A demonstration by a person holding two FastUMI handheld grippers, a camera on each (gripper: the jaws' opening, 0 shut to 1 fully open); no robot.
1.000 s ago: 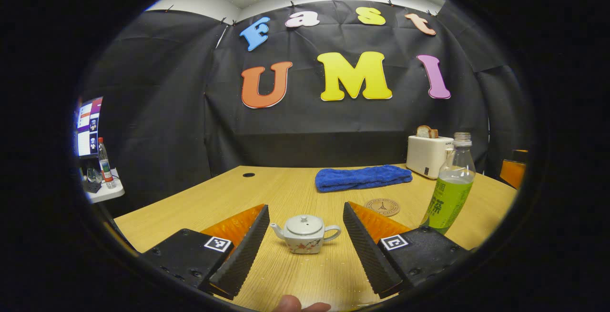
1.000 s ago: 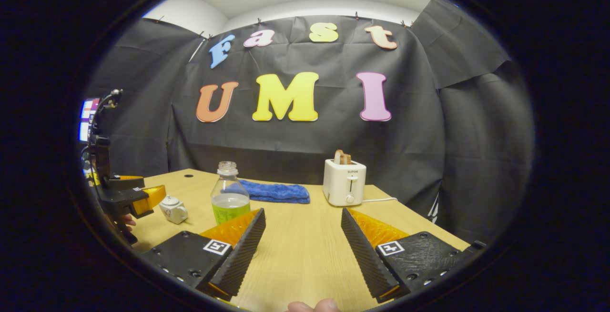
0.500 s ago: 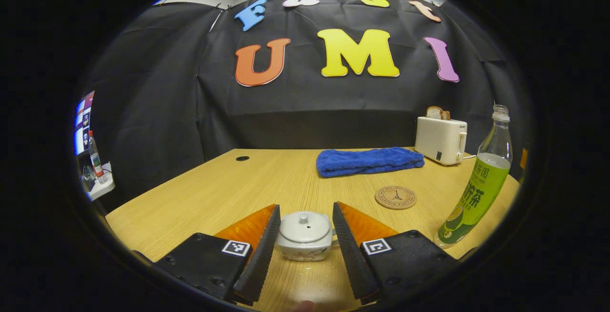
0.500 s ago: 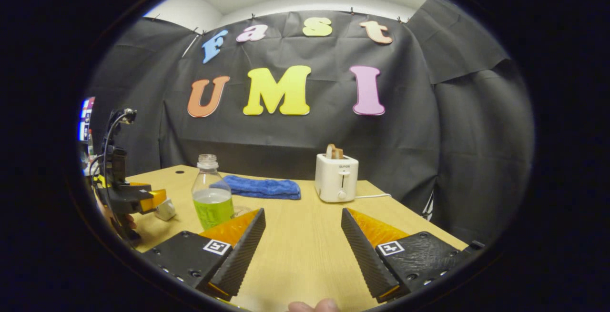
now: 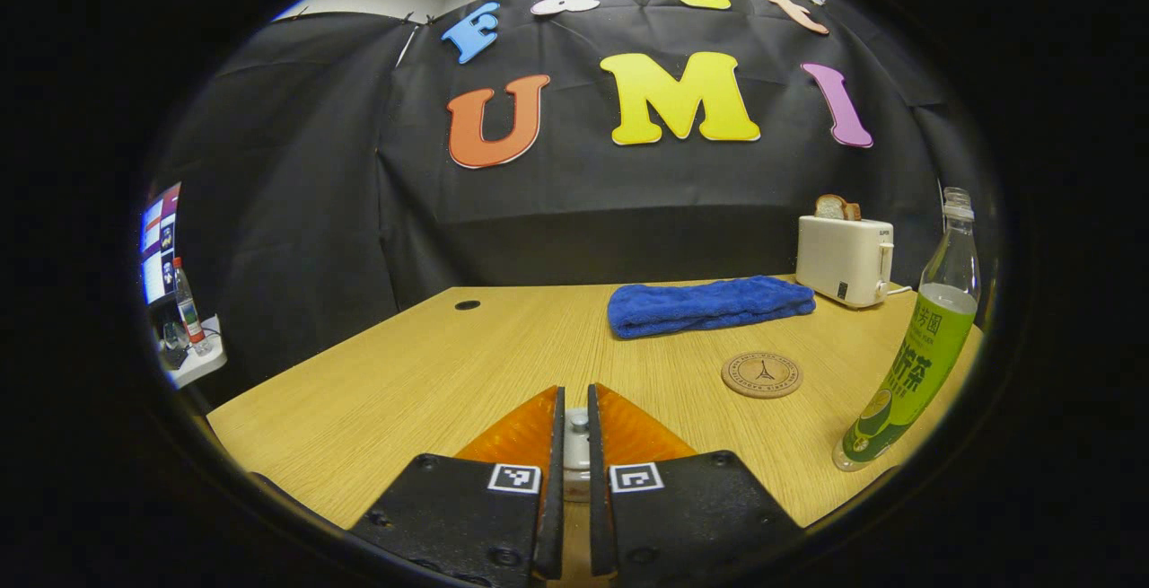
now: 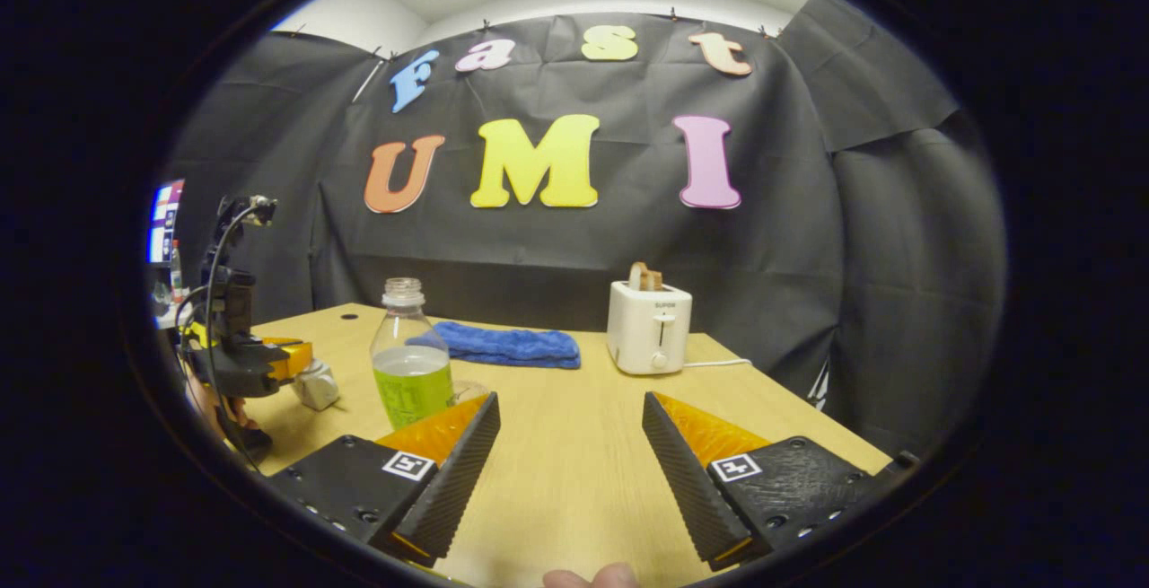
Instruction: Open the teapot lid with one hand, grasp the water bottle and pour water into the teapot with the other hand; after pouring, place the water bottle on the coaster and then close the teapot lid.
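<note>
Left gripper (image 5: 574,431), wide open a second ago, now pinches the knob of the teapot lid (image 5: 576,424) on the table (image 5: 431,372). Right gripper (image 6: 570,444) waits wide open and empty beside the water bottle (image 6: 411,368), so lifting the lid seems next.

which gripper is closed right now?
The left gripper: its fingers pinch the teapot lid knob. The right gripper is wide open, nothing between its fingers.

Left gripper view: we sit low over table (image 5: 422,372), facing booth wall, very near teapot (image 5: 575,449); toaster (image 5: 844,248) far right. Right gripper view: we sit farther right, facing same wall, toaster (image 6: 649,328) near centre. Both share toaster, water bottle (image 5: 916,355), blue towel (image 5: 709,305).
</note>
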